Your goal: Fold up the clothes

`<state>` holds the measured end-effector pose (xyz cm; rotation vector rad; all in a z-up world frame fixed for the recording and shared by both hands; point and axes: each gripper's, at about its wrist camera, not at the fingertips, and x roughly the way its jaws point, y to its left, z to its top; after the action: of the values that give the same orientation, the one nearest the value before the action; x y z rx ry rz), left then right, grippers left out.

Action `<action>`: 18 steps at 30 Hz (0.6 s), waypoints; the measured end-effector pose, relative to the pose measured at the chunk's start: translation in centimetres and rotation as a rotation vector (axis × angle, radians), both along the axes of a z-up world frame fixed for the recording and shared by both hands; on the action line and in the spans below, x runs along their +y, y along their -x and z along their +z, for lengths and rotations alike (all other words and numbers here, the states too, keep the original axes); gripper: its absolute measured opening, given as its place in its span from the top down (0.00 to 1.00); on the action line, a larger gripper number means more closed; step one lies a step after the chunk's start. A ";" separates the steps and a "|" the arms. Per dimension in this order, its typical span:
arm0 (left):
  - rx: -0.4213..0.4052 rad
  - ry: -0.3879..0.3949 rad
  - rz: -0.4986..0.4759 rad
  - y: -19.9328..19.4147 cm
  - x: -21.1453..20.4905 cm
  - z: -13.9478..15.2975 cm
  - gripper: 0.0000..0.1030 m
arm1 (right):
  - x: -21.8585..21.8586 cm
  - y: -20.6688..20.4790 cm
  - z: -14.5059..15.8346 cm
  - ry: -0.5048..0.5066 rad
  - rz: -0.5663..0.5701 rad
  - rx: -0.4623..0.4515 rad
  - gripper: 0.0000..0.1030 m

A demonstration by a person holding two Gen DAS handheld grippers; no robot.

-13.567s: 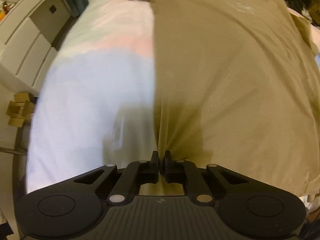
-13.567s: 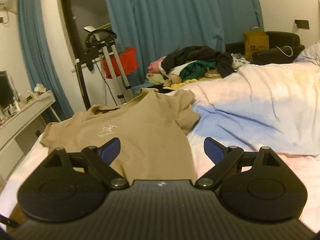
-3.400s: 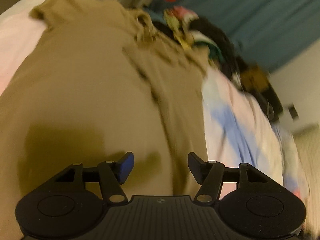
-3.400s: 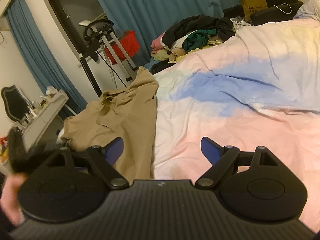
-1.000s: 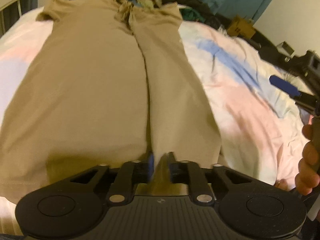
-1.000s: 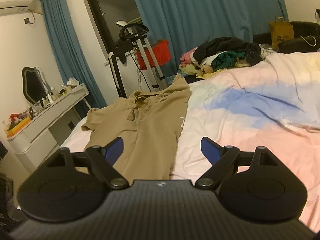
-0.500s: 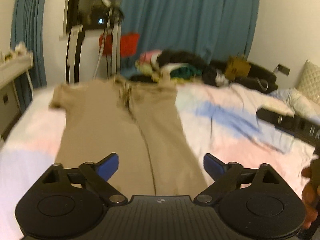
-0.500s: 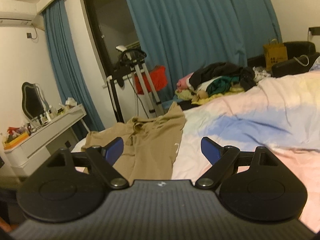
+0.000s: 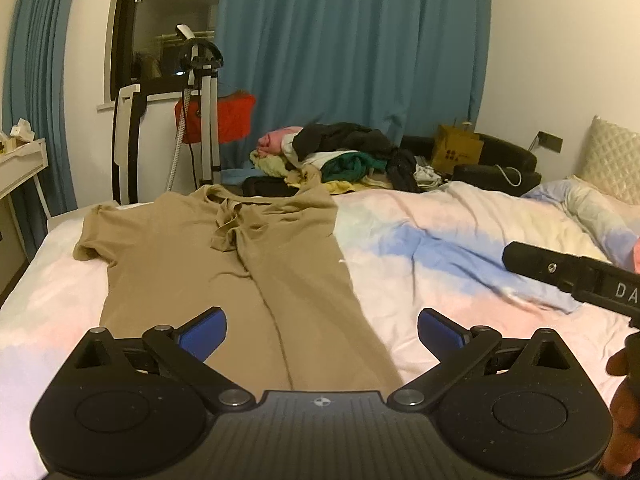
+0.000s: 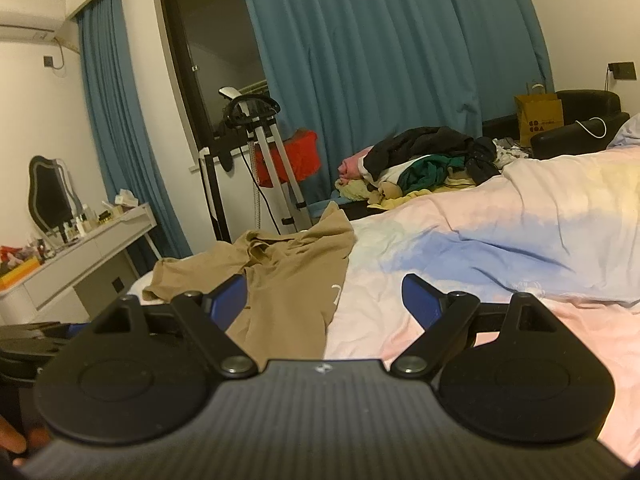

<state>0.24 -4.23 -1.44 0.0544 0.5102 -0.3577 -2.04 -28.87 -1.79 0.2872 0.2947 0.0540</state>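
The tan shirt (image 9: 224,280) lies lengthwise on the bed (image 9: 460,232), collar far, hem nearest us. Our left gripper (image 9: 320,330) has just been opening, nothing between its jaws, directly over the hem. Our right gripper (image 10: 324,294), also released and empty, hangs beside the shirt's right edge.

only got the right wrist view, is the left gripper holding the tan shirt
Observer: No. The left gripper is open. Its jaws have just been opening, and nothing is between them. The tan shirt lies loose on the bed under it.
Operator: ok what about the near half of the shirt, my gripper body hides it
Observer: It lies flat. The folded-over right side ends in a fairly straight edge that runs down the middle of the shirt, from the collar toward the left gripper.
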 end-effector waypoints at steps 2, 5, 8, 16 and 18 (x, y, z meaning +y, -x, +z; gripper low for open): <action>-0.003 -0.004 0.000 -0.2 0.6 -0.3 0.00 | 0.3 -0.3 -0.2 0.006 -0.003 0.008 0.17; -0.006 -0.011 0.002 -0.2 1.5 -0.5 0.00 | 0.9 -0.9 -0.8 0.022 0.004 0.028 0.17; -0.013 -0.015 0.019 -0.2 2.6 -0.4 0.00 | 1.6 -2.5 -1.0 -0.001 0.050 0.078 0.17; -0.023 0.029 0.107 -0.9 8.0 0.4 0.00 | 9.2 -13.1 0.9 0.153 0.276 0.118 0.17; -0.027 0.045 0.146 -1.5 9.5 0.2 0.00 | 12.4 -16.9 0.4 0.177 0.376 0.156 0.17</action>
<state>1.70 5.28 -1.24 -0.0219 0.4767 -0.2251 14.84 -16.45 -1.40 0.0569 0.5029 0.3752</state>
